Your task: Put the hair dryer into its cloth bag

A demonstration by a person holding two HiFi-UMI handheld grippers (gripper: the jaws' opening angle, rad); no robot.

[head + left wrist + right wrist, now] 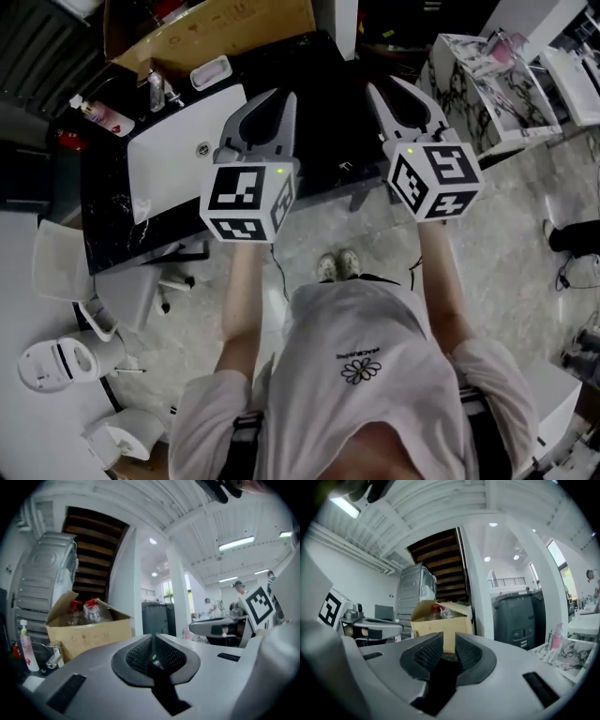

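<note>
Neither the hair dryer nor its cloth bag shows in any view. A person holds both grippers up in front of the chest, pointing level over the black counter (319, 141). My left gripper (274, 97) has its pads (140, 651) meeting at the tips with nothing between them; in the left gripper view it (153, 638) faces a room with a staircase. My right gripper (392, 90) stands with a narrow gap between its pads (427, 651) and holds nothing (449, 641). Each gripper appears at the edge of the other's view.
A white sink (183, 150) is set in the counter, with a soap bottle (98, 114) beside it. A cardboard box (211, 33) holding plastic bottles stands behind. A marble-patterned table (478, 80) is at the right, and white appliances (56, 364) sit on the floor at the left.
</note>
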